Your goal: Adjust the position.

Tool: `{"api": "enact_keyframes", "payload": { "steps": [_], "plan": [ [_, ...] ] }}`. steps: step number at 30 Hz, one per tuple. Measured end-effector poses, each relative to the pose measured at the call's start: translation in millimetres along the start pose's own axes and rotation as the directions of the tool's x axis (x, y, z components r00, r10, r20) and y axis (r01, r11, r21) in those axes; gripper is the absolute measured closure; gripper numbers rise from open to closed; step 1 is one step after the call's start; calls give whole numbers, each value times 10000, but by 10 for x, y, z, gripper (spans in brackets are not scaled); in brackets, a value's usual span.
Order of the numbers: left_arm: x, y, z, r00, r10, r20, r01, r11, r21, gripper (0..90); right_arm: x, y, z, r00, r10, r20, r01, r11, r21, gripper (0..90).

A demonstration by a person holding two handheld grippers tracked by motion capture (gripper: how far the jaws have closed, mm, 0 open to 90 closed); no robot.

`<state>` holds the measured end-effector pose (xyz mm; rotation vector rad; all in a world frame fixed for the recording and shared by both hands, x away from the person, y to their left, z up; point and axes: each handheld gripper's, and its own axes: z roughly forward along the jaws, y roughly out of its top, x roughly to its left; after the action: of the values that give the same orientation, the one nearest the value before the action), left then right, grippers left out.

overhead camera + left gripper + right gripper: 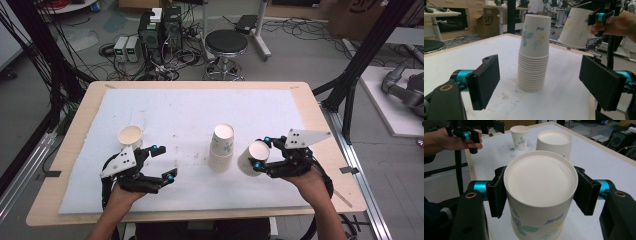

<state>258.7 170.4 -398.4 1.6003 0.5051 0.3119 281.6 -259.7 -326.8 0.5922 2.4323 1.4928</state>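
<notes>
- My table (320, 125) had a pale wood top with a white mat (175, 110) over most of it.
- Behind it, a black stool (226, 42) stood on grey floor (300, 55).
- Computer towers (161, 29) sat left of the stool amid tangled cables (125, 67).
- Black frame posts (362, 55) rose at both sides.
- A cardboard box (487, 22) sat by cabinets (454, 17).

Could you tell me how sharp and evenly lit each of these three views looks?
High view: soft, even light, slightly blurry, table edges bowed. Left gripper view: stack of cups sharp, background bright and hazy. Right gripper view: held cup sharp, its base pale but not glaring.
</notes>
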Motion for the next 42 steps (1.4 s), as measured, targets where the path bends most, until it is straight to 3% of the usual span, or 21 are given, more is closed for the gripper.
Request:
{"api": "enact_keyframes", "payload": {
  "steps": [11, 20, 31, 35, 42],
  "plan": [
    [-124, -4, 110, 9988, 262, 404, -274, 9992, 301, 172, 57, -192, 234, 9955, 320, -894, -380, 9971, -658, 363],
    [-207, 16, 147, 9963, 371, 776, -400, 9985, 362, 172, 63, -232, 366, 9911, 319, -1293, -385, 9981, -487, 363],
    [-355, -16, 394, 9840, 464, 1722, -593, 9958, 702, 174, 116, -215, 406, 9858, 187, -1671, -265, 9987, -444, 362],
    [-407, -40, 522, 9767, 462, 2094, -671, 9933, 938, 174, 142, -216, 439, 9836, 154, -1795, -225, 9991, -372, 362],
    [-453, -80, 712, 9749, 432, 2186, -698, 9909, 1155, 172, 178, -202, 468, 9801, 136, -1979, -202, 9993, -315, 361]
  ]
}}
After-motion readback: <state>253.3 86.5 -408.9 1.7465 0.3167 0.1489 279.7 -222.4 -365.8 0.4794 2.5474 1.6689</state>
